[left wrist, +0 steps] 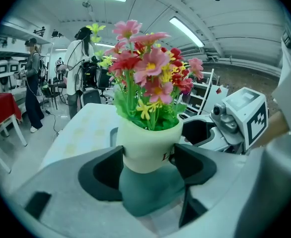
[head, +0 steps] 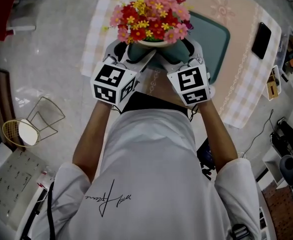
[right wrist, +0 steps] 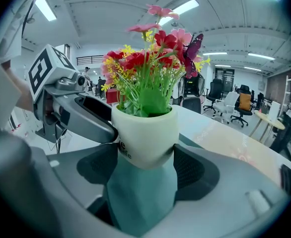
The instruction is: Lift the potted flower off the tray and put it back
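The potted flower (head: pixel 149 19) has red, pink and yellow blooms in a cream pot (left wrist: pixel 148 145). It is held just above the teal tray (head: pixel 214 36), whose surface shows under the pot's base in both gripper views. My left gripper (head: pixel 135 53) is shut on the pot from the left side and my right gripper (head: pixel 175 55) from the right. In the left gripper view the left gripper (left wrist: pixel 148 157) presses both dark pads against the pot wall. The right gripper (right wrist: pixel 145 157) clamps the pot (right wrist: pixel 145 133) the same way.
The tray lies on a table with a pale checked cloth (head: pixel 246 84). A black phone (head: pixel 261 40) lies at the table's right. A gold wire stool (head: pixel 34 126) stands on the floor to the left. People (left wrist: pixel 78 68) stand far behind the table.
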`<state>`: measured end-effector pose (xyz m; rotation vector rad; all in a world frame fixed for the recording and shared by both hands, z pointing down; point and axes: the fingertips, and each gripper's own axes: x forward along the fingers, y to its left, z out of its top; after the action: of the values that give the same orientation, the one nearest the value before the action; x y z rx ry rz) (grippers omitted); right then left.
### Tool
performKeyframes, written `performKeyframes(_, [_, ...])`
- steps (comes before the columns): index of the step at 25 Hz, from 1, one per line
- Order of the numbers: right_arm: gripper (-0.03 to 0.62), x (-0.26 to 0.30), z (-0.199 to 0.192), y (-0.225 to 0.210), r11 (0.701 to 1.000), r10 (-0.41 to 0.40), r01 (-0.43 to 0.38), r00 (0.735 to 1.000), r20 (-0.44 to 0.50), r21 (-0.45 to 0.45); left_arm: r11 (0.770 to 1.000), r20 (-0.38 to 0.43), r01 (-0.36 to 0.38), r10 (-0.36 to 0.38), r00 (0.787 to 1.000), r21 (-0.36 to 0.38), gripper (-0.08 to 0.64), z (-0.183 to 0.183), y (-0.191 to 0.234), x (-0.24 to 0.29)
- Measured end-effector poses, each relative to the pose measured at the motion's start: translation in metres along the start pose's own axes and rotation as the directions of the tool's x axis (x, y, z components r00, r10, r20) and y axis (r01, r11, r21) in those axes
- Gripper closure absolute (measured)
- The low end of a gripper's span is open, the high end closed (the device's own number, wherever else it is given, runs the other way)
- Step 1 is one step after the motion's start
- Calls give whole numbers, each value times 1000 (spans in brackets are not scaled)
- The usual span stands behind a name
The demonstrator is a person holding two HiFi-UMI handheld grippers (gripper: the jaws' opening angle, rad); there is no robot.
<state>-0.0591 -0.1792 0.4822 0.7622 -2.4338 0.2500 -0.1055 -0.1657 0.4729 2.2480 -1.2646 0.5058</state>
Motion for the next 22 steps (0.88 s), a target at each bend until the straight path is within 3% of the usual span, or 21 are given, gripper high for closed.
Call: performKeyframes(22, [235, -41, 22, 45, 1000, -7, 8, 999, 38, -14, 1000, 22, 11, -11, 1000, 6, 242, 2, -23, -59])
